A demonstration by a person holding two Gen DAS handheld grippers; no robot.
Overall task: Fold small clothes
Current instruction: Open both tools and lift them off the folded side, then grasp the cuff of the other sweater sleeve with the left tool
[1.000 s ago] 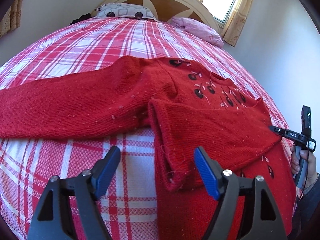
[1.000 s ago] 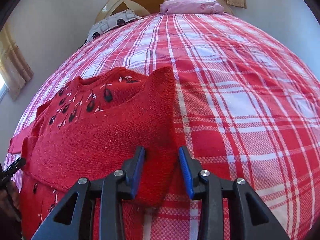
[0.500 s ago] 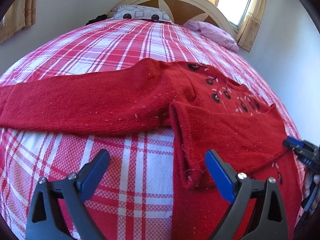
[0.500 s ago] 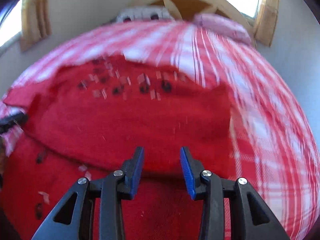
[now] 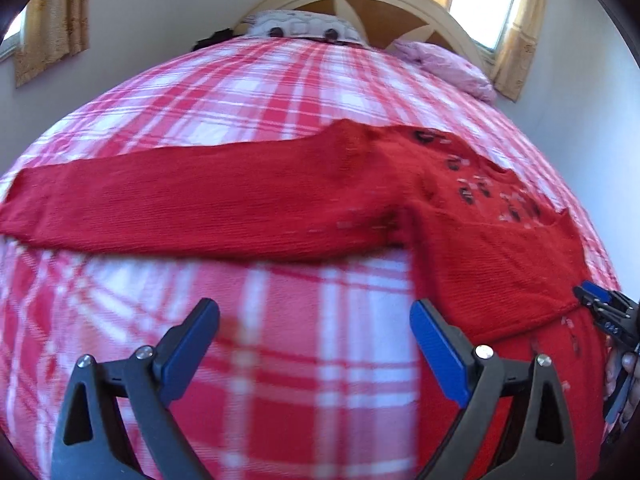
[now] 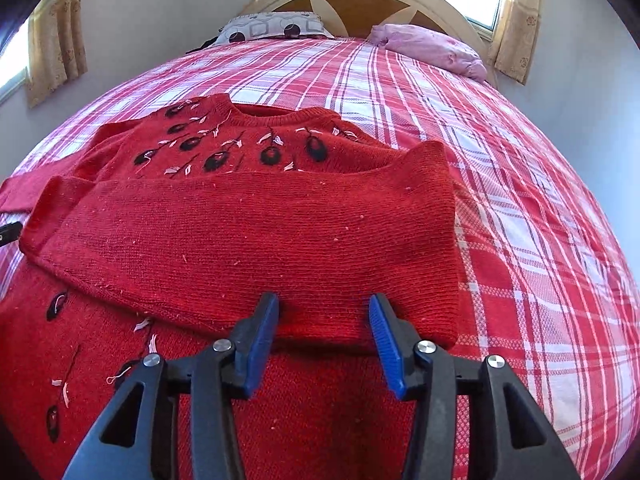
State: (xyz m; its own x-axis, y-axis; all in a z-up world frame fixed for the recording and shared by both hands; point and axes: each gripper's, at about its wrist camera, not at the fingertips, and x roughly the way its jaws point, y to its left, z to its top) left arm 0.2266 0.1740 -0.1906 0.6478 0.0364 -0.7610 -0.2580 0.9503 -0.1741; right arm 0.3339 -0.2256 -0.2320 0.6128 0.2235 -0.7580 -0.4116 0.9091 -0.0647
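Sliding off the folded sleeve (image 6: pixel 256 240), the left gripper (image 5: pixel 316 344) now hovers, jaws spread wide and empty, over bare plaid bedspread (image 5: pixel 280 92); the right gripper (image 6: pixel 322 336) has just been opening, released above the red sweater (image 6: pixel 224 152), which lies flat with its other sleeve (image 5: pixel 180 204) outstretched.

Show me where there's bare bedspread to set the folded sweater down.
Free: the plaid bedspread right of the red sweater, running up to the pink bundle by the headboard. Also free is the patch below the outstretched sleeve, under the open left gripper. Crowded: the sweater's body, where the right gripper hovers.
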